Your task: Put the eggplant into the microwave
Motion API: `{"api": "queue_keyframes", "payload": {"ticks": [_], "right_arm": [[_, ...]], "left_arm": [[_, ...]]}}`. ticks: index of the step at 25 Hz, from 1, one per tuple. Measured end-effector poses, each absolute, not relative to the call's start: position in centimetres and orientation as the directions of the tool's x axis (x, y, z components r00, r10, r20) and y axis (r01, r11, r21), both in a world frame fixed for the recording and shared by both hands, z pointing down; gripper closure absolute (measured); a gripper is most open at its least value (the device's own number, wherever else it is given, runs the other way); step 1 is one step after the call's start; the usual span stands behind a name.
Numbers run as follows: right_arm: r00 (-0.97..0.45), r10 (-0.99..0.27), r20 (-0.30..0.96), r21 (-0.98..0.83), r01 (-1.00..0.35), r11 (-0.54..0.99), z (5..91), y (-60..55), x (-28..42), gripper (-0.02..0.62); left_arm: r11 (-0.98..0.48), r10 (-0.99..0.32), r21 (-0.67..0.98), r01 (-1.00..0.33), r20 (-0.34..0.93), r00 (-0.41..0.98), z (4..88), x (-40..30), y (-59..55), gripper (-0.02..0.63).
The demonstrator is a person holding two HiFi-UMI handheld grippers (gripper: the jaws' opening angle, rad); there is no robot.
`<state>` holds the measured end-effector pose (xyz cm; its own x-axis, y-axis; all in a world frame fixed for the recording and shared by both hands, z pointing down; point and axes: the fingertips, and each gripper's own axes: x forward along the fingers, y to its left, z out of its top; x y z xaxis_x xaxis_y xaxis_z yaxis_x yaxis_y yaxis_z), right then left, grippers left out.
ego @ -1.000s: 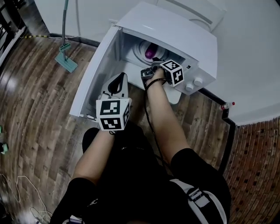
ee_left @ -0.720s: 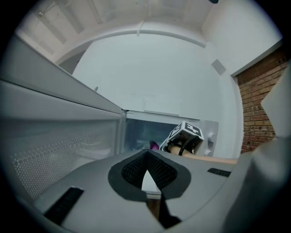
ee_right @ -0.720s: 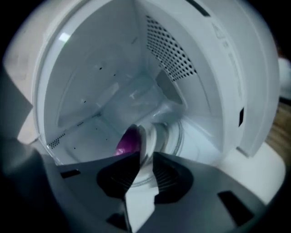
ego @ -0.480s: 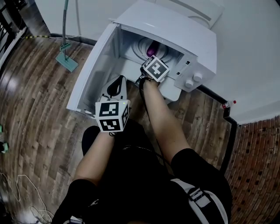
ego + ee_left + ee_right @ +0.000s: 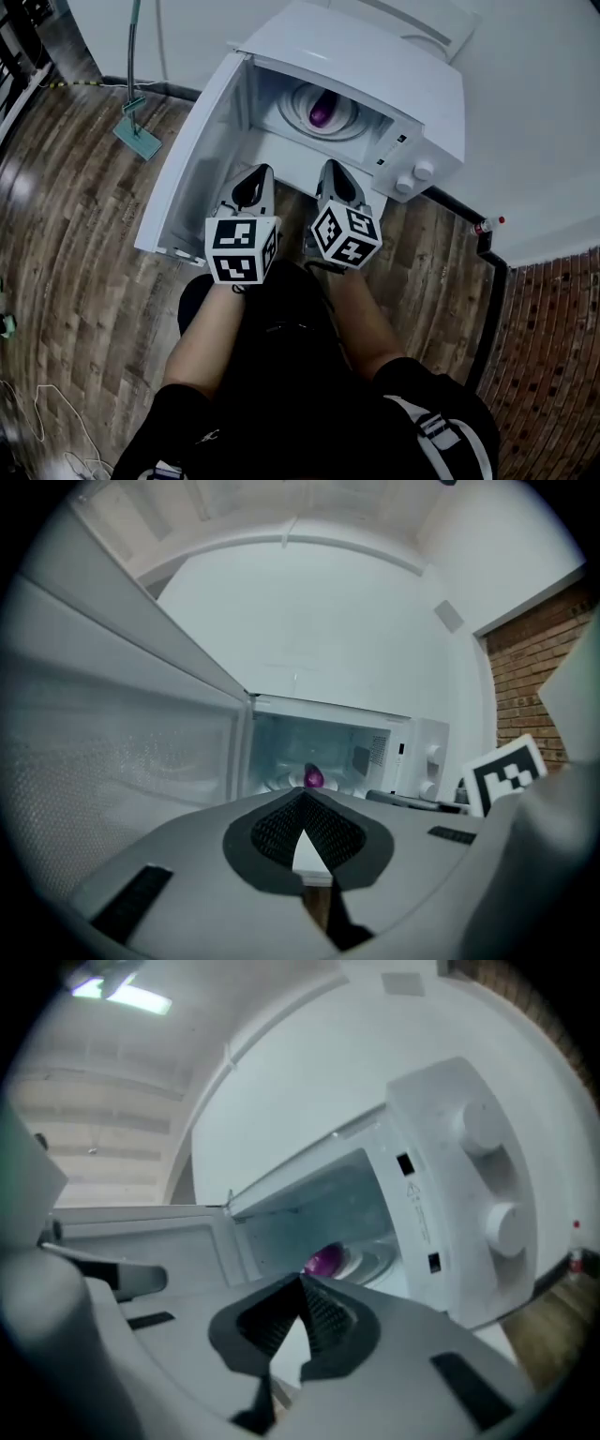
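Microwave (image 5: 375,70): white, door swung open.
Left gripper (image 5: 258,174), right gripper (image 5: 335,169): side by side just outside its mouth; both pairs of jaws together, nothing between; the right's just closed.
Eggplant (image 5: 320,113): inside on the turntable (image 5: 292,103), beyond both grippers, untouched; small, glossy purple.

The right gripper (image 5: 299,1283) has just closed its jaws, which now meet at the tips with nothing between them. Beyond them stands a white microwave (image 5: 441,1138) — tilted in this view — with its door (image 5: 178,1241) open at left. The purple eggplant (image 5: 325,1262) lies on the glass plate (image 5: 373,1260) inside, and two knobs (image 5: 483,1124) sit at right.
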<state>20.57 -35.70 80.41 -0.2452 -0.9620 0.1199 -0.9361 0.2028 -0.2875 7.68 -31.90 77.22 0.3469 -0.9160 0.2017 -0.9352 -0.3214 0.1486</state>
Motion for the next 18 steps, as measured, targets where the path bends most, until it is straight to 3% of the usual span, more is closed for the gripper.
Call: {"api": "queue_keyframes", "payload": {"ticks": [4,8,18], "right_arm": [[-0.267,-0.964,0.021,-0.109,-0.959,0.263,75.7,-33.6,20.0,0.583],[-0.267,-0.964,0.016,-0.033,-0.963,0.266,68.4,-33.1,19.3,0.583],[-0.217,-0.971,0.103,-0.049,-0.976,0.213,39.7,-31.6,19.8,0.583]], "left_arm": [[-0.365,-0.907,0.133,-0.922,0.172,0.384,74.8,8.7,-32.5,0.614],[-0.384,-0.904,0.122,-0.915,0.150,0.400,68.6,9.4,-32.0,0.614],[-0.375,-0.891,0.118,-0.919,0.226,0.393,41.3,8.2,-30.7,0.614]]}}
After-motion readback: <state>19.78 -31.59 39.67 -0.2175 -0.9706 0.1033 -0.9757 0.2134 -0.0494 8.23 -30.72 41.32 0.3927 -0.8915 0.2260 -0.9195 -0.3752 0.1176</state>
